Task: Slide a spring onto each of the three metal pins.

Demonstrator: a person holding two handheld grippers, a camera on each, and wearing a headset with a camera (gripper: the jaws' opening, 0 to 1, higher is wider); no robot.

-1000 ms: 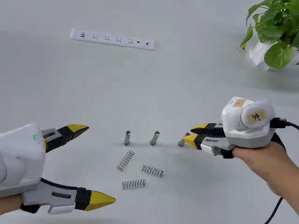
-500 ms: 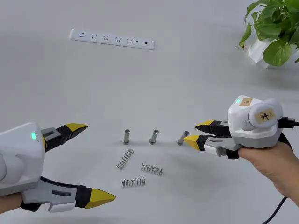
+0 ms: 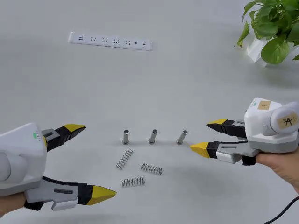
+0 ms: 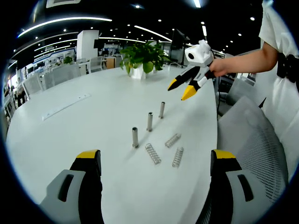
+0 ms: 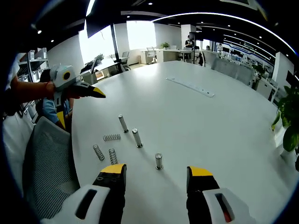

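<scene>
Down on the white worktop, seen from the head view, three metal pins stand in a row: the left pin, the middle pin and the right pin. All three are bare. Three springs lie loose just in front of them: the left spring, the right spring and the near spring. A second ago the right hand-held gripper had its jaws nearly together, with the tips at the right pin. It has since drawn back to the right and spread its jaws, and it holds nothing. That pin now stands clear. The left hand-held gripper has stayed wide open and empty, near the springs but apart from them. A power strip and a potted plant sit well back.

From the left gripper view, the springs lie between its own parted jaws and a little ahead of them. The pins stand beyond, and the right hand-held gripper hangs open past the far pin.

From the right gripper view, the nearest pin stands just ahead between the open jaws.

By my reading no spring has been threaded yet. Picking one up looks like the next step.
</scene>
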